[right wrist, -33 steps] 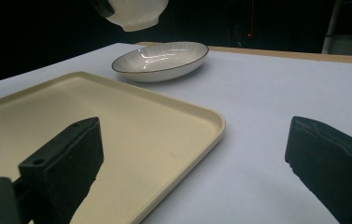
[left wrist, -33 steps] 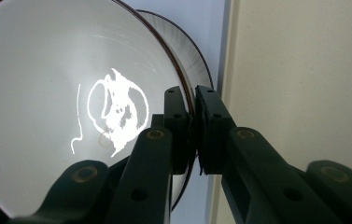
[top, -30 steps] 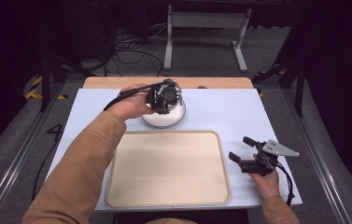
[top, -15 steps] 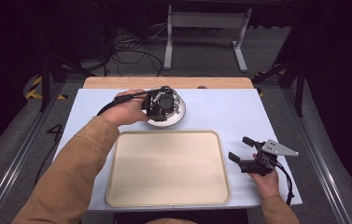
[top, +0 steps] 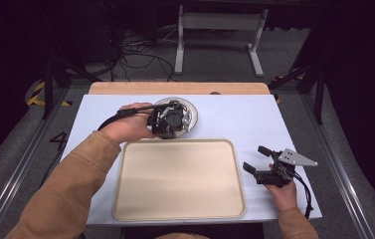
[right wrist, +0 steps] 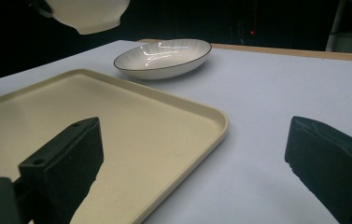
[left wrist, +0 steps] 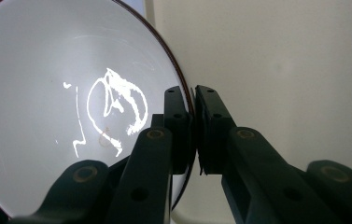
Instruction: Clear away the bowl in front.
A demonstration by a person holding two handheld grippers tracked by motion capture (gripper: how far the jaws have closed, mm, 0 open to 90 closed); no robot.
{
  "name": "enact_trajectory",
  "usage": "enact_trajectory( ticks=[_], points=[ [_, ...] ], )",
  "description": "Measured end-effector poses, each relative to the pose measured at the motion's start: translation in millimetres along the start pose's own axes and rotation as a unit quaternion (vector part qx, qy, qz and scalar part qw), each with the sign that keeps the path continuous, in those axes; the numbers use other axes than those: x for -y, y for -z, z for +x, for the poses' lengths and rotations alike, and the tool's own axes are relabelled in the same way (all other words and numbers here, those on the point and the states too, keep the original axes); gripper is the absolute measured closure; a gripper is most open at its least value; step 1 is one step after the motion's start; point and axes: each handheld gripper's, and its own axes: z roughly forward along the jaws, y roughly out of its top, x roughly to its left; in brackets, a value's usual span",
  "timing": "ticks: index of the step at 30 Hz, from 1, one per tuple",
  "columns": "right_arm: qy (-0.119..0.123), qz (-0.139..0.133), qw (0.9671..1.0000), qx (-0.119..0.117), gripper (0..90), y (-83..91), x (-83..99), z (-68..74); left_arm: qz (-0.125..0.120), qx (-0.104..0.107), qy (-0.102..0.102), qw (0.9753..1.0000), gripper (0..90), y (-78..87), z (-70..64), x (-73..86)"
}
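Note:
My left gripper (left wrist: 193,107) is shut on the rim of a white bowl (left wrist: 47,102) with a dark edge, holding it tilted above the beige tray (left wrist: 281,70). In the high view the left gripper (top: 167,120) hovers at the tray's far edge and covers the bowl. Just behind it, a shallow white plate (top: 191,113) lies on the table. From the right gripper view the bowl (right wrist: 87,14) hangs in the air left of the plate (right wrist: 164,56). My right gripper (top: 256,158) rests open beside the tray's right edge, with nothing between its jaws.
The beige tray (top: 180,209) takes up the near middle of the pale blue table (top: 244,119) and has nothing on it. A wooden strip (top: 175,87) runs along the table's far edge. Cables and a metal stand lie on the floor beyond.
My left gripper has drawn the bowl off the plate, back and slightly left toward the tray's far edge, uncovering the plate. The right gripper has stayed still.

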Motion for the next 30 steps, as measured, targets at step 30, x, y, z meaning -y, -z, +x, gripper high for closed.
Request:
enact_trajectory(
  ticks=[30],
  points=[
    [0.001, 0.003, 1.0000, 0.001, 5.0, -0.7, -0.2, 0.4, 0.013, 0.015, -0.058, 0.9981, 84.2, 16.9, -69.0, -26.8]
  ],
)
